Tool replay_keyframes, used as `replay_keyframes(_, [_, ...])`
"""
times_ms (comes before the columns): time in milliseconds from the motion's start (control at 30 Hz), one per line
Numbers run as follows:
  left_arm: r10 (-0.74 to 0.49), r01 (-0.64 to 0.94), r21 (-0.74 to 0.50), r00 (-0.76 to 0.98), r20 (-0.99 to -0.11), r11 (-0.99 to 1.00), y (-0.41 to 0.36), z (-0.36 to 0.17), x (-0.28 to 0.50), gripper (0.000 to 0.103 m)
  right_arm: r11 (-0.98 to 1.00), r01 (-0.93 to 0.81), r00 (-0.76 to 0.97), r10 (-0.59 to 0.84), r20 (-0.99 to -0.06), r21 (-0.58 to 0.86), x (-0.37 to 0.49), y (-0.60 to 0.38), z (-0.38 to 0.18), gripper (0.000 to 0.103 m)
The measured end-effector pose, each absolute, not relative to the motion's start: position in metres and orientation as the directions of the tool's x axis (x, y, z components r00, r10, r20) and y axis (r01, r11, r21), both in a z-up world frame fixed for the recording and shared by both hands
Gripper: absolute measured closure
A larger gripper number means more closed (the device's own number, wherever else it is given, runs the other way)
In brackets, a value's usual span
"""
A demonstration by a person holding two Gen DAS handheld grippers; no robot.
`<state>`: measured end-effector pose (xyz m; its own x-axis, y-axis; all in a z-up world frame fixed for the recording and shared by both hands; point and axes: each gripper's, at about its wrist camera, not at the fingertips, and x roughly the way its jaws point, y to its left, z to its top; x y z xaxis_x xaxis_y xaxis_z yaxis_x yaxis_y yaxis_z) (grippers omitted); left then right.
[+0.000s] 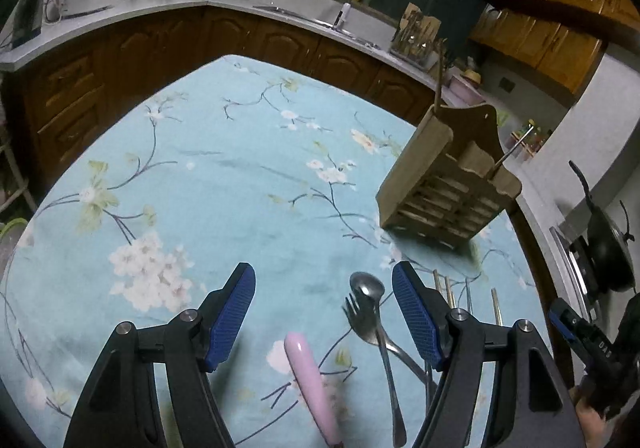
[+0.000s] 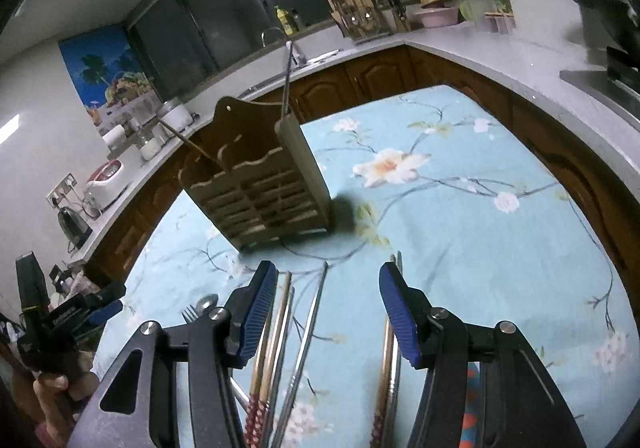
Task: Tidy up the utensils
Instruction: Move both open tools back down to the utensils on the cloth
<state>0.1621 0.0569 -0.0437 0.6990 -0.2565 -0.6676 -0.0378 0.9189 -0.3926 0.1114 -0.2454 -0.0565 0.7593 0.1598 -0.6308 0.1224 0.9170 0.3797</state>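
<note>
A wooden utensil holder (image 1: 444,180) stands on the floral tablecloth, also in the right wrist view (image 2: 260,184), with a wooden stick and a metal chopstick (image 2: 286,80) in it. My left gripper (image 1: 324,308) is open above a pink-handled utensil (image 1: 312,384), with a metal spoon (image 1: 372,300) and fork (image 1: 358,320) between its fingers. My right gripper (image 2: 328,308) is open over several chopsticks (image 2: 308,336) lying on the cloth; it holds nothing.
The blue floral tablecloth (image 1: 240,176) covers the table. Kitchen counters (image 1: 248,4) with appliances curve behind it. A wok (image 1: 608,244) sits on a stove at the right. More chopsticks (image 1: 496,308) lie right of the left gripper.
</note>
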Motion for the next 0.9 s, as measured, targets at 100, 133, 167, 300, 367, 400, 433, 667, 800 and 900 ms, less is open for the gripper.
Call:
replay_keyframes(100, [-0.259, -0.031, -0.385, 0.690, -0.676, 0.922, 0.053, -0.042, 0.164, 0.032, 0.917, 0.130, 0.753, 0.156, -0.639, 0.377, 0.109, -0.248, -0.060, 0.047])
replay_keyframes(133, [-0.260, -0.025, -0.380, 0.686, -0.679, 0.925, 0.051, -0.042, 0.165, 0.032, 0.916, 0.131, 0.752, 0.157, -0.640, 0.379, 0.108, -0.249, -0.061, 0.047])
replay_keyframes(167, [-0.264, -0.018, -0.377, 0.683, -0.681, 0.926, 0.049, -0.042, 0.166, 0.032, 0.916, 0.134, 0.751, 0.156, -0.641, 0.379, 0.108, -0.250, -0.061, 0.047])
replay_keyframes(300, [-0.279, 0.007, -0.367, 0.665, -0.693, 0.930, 0.039, -0.046, 0.173, 0.032, 0.919, 0.148, 0.743, 0.139, -0.654, 0.364, 0.108, -0.253, -0.064, 0.047])
replay_keyframes(367, [-0.284, 0.018, -0.360, 0.652, -0.703, 0.933, 0.035, -0.049, 0.178, 0.032, 0.921, 0.154, 0.737, 0.135, -0.663, 0.359, 0.109, -0.255, -0.067, 0.047])
replay_keyframes(400, [-0.287, 0.023, -0.358, 0.646, -0.707, 0.934, 0.032, -0.050, 0.181, 0.032, 0.921, 0.158, 0.731, 0.133, -0.670, 0.355, 0.110, -0.255, -0.069, 0.047])
replay_keyframes(433, [-0.291, 0.028, -0.357, 0.641, -0.710, 0.934, 0.029, -0.051, 0.184, 0.032, 0.922, 0.159, 0.727, 0.133, -0.674, 0.353, 0.111, -0.255, -0.070, 0.048])
replay_keyframes(667, [-0.296, 0.064, -0.324, 0.600, -0.743, 0.944, 0.007, -0.062, 0.206, 0.034, 0.935, 0.149, 0.690, 0.136, -0.711, 0.323, 0.121, -0.252, -0.082, 0.071])
replay_keyframes(800, [-0.291, 0.075, -0.303, 0.566, -0.771, 0.950, -0.003, -0.071, 0.221, 0.034, 0.943, 0.150, 0.646, 0.133, -0.752, 0.296, 0.134, -0.250, -0.095, 0.082])
replay_keyframes(900, [-0.290, 0.084, -0.293, 0.545, -0.787, 0.952, -0.012, -0.077, 0.234, 0.035, 0.943, 0.163, 0.632, 0.126, -0.764, 0.290, 0.140, -0.254, -0.100, 0.084])
